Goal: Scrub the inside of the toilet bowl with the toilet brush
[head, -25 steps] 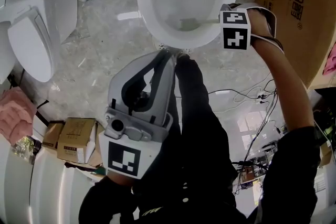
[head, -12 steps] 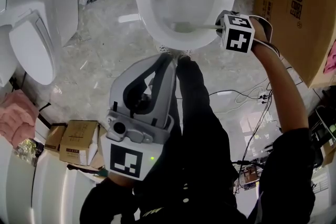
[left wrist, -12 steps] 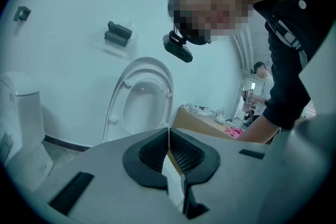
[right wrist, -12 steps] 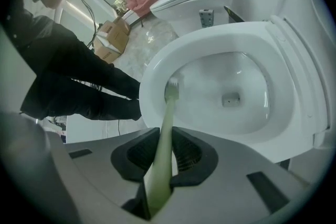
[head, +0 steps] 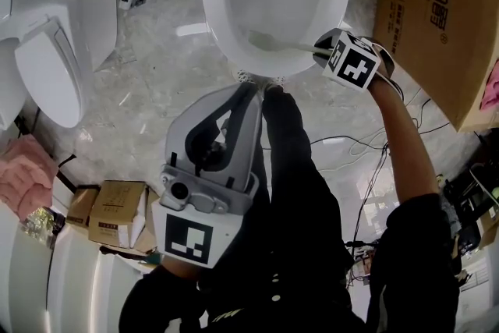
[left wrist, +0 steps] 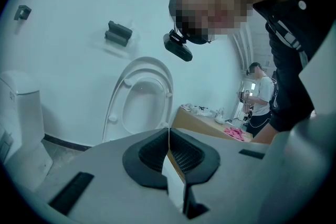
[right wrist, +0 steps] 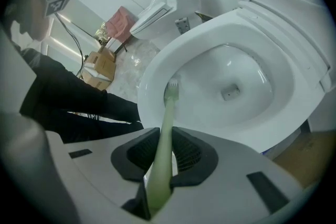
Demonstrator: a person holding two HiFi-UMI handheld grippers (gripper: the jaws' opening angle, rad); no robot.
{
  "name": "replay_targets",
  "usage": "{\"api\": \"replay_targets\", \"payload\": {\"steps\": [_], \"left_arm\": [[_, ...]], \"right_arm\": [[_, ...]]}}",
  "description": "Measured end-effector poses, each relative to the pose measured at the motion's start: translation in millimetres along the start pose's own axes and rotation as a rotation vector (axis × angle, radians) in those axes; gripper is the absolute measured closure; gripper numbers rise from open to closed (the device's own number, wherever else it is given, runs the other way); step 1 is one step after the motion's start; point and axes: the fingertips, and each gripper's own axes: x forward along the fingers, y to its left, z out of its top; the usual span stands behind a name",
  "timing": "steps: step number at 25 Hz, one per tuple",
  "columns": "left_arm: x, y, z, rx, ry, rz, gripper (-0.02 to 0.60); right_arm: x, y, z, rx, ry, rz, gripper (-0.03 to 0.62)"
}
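The white toilet bowl (head: 234, 12) lies open at the top of the head view, and it fills the right gripper view (right wrist: 252, 44). My right gripper (head: 320, 51) hangs at the bowl's near right rim, shut on the pale green handle of the toilet brush (right wrist: 164, 128). The brush head (right wrist: 171, 86) rests on the bowl's inner near wall, seen also in the head view (head: 256, 40). My left gripper (head: 249, 90) is held low in front of my body, away from the bowl. In its own view its pads meet (left wrist: 169, 136) with nothing between them.
A second toilet (head: 47, 35) stands at the left, and another with its lid raised (left wrist: 142, 102) leans at the wall. A big cardboard box (head: 437, 12) is right of the bowl. Small boxes (head: 113, 207), pink cloth (head: 23, 171) and cables (head: 366, 144) lie on the floor. Another person (left wrist: 260, 97) stands far off.
My right gripper has dropped a little toward me and tilted. The brush head has slid left along the bowl's near wall. The left gripper has barely moved.
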Motion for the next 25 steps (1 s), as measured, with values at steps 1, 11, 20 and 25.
{"api": "replay_targets", "payload": {"steps": [1,11,20,25], "left_arm": [[0.2,-0.1,0.0,-0.001,0.000,-0.001,0.551],[-0.6,-0.3,0.9,-0.005,-0.002,-0.001,0.551],[0.0,-2.1,-0.6,-0.013,-0.006,0.000,0.551],[-2.1,-2.1,-3.7,-0.018,-0.001,0.002,0.551]], "right_arm": [[1.9,0.8,1.0,0.018,-0.010,-0.002,0.507],[12.8,-10.7,23.8,0.179,-0.160,-0.057,0.507],[16.7,-22.7,43.8,0.370,-0.285,-0.104,0.508],[17.3,-32.9,58.7,0.461,-0.352,-0.142,0.507]]}}
